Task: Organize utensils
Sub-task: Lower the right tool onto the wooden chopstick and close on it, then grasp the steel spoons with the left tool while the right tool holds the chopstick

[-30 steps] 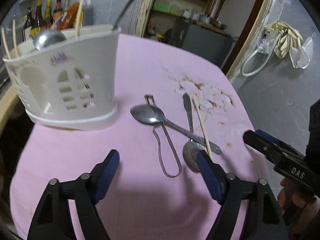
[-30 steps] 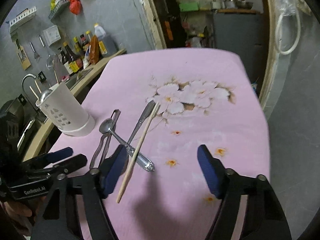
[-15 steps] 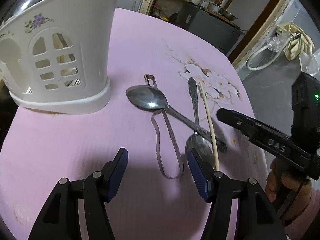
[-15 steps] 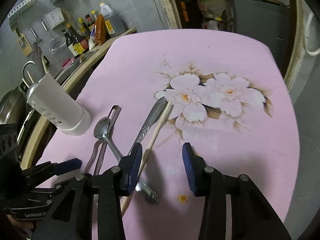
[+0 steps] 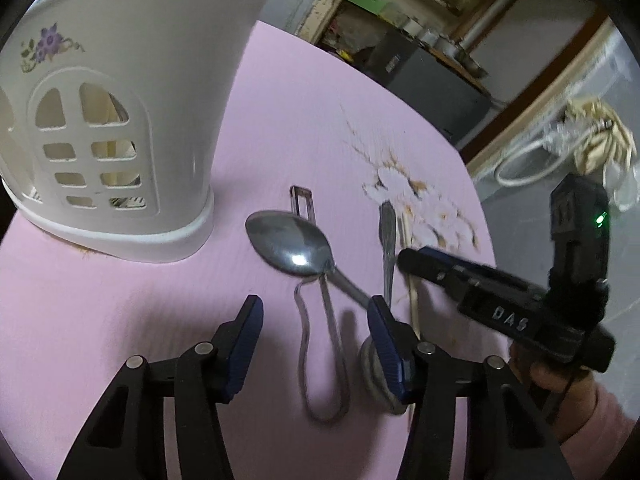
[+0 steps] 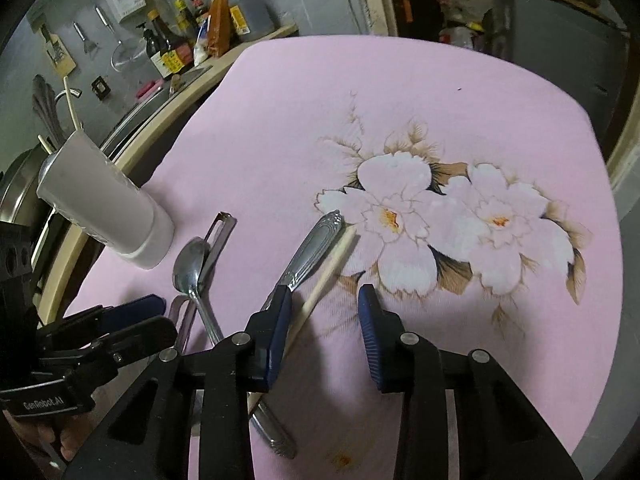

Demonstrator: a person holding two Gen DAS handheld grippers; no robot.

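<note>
Two claws: both hang low over the pink counter [image 6: 460,112], and both are closing.
Things to tidy: a spoon [image 5: 294,246] lying across a thin metal peeler [image 5: 320,344], a second spoon [image 6: 314,246] with a fancy handle, and one wooden chopstick [image 6: 326,274].
Where they go: my guess is the white holder [image 5: 120,128], which stands at the far left of the counter, well apart from the chopstick.
Left claw [image 5: 314,340]: its two blue pads are apart with nothing pinched; the peeler's loop lies on the counter between them, and the spoon's handle runs under the right pad.
Right claw [image 6: 324,336]: its pads are apart and pinch nothing yet; the chopstick passes just inside the left pad, maybe touching it, I cannot tell.
Long way of the chopstick: it runs from near to far, leaning to the right, side by side with the fancy spoon handle.
Which hand is nearer: the right claw is nearer the chopstick; the left claw is nearer the peeler and the first spoon.
What the next move needs: I think the right claw must slide a bit left so the chopstick sits in the middle of the gap.
What could go wrong: the left pad may catch the fancy spoon handle too, since it lies just beside the chopstick.
</note>
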